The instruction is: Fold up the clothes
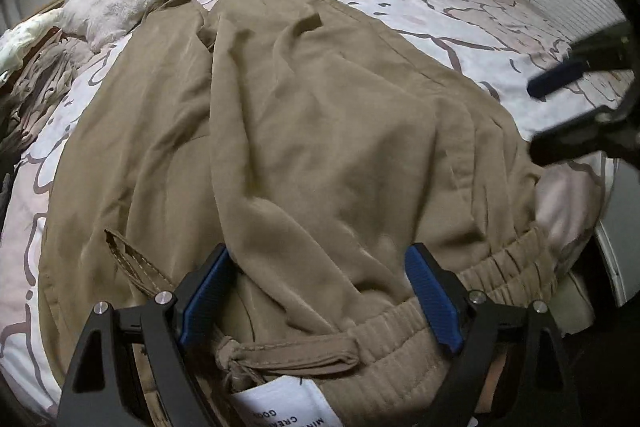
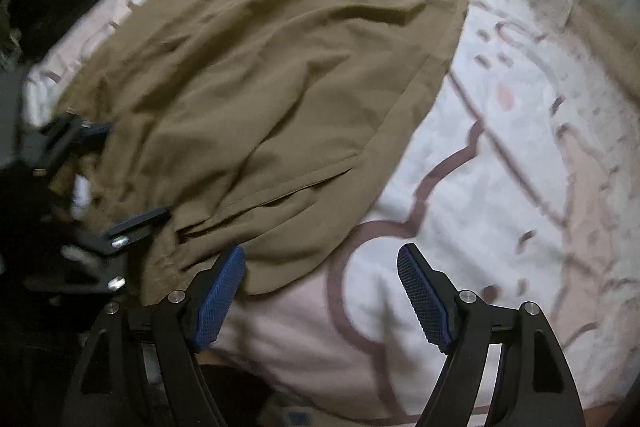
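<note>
I am holding my left tool [image 1: 320,291] wide over the elastic waistband [image 1: 400,327] of the soft, limp trousers [image 1: 280,115] lying on the bed [image 1: 460,15], the right tool [image 2: 322,295] wide, empty beside them.

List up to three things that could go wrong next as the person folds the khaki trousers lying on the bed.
1. The left hand-held gripper stands open over bunched waistband cloth; closing here may pinch several layers, so the fold drags crooked.
2. The khaki trousers lie creased, one leg overlapping the other; folding now could lock the wrinkles in.
3. The right hand-held gripper is open over the bare duvet beside the trouser edge; it may catch bedding instead.
</note>
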### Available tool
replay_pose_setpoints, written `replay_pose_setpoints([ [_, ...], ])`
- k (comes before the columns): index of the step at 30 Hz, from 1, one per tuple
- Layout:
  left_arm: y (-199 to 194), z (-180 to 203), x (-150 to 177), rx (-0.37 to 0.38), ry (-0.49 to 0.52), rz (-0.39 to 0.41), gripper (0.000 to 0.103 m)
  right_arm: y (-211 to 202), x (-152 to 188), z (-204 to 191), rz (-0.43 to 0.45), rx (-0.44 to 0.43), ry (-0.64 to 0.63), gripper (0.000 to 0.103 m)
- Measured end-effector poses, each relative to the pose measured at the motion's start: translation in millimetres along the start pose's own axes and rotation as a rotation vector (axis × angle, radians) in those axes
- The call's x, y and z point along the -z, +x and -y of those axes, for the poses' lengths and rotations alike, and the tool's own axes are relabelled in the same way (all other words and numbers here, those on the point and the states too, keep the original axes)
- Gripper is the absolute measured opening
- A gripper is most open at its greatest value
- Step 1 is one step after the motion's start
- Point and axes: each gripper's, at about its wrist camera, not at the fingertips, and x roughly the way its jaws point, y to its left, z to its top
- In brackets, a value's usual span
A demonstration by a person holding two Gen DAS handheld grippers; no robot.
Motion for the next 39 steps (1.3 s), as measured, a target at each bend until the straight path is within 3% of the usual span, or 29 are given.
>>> replay_pose_setpoints([
  [3,0.8,1.7,3.3,-0.003,0.004,0.013,0.087,2.8,8.9,10.7,-0.016,-0.136,0.040,0.064],
  [6,2.0,0.8,4.7,0.002,0.000,0.020,0.088,11.9,16.3,18.3,-0.043,-0.228,0.073,0.059],
  [9,1.7,-0.9,7.0,0.007,-0.007,0.035,0.088,27.8,20.7,15.4,-0.085,-0.300,0.092,0.056],
  [15,0.1,0.4,11.1,0.003,0.004,0.070,0.088,40.1,14.4,13.2,-0.084,-0.429,0.153,0.055],
  [17,-0.3,0.7,11.8,0.003,0.007,0.077,0.088,40.8,13.5,12.7,-0.089,-0.491,0.180,0.042],
  [25,0.1,0.2,13.0,0.008,0.012,0.093,0.088,34.5,26.3,24.7,-0.119,-0.724,0.304,0.043],
  [28,0.1,0.4,14.0,0.009,0.013,0.101,0.088,38.2,24.9,30.2,-0.120,-0.731,0.359,0.047],
  [29,0.1,0.3,14.4,0.009,0.012,0.104,0.088,44.1,24.4,30.9,-0.133,-0.723,0.384,0.056],
  [34,-0.8,-0.2,16.3,0.013,0.015,0.120,0.088,64.7,20.7,30.8,-0.150,-0.730,0.481,0.056],
  [35,-1.8,-0.3,16.6,0.015,0.016,0.125,0.088,64.2,17.4,25.5,-0.142,-0.706,0.487,0.054],
  [36,-4.3,0.0,16.6,0.016,0.020,0.130,0.088,63.3,13.8,19.5,-0.134,-0.677,0.492,0.036],
  [38,-11.4,0.8,16.7,0.021,0.028,0.145,0.087,58.6,6.2,9.4,-0.132,-0.633,0.467,0.015],
  [39,-21.7,2.3,16.8,0.034,0.033,0.166,0.087,52.2,3.0,4.8,-0.129,-0.616,0.462,0.014],
])
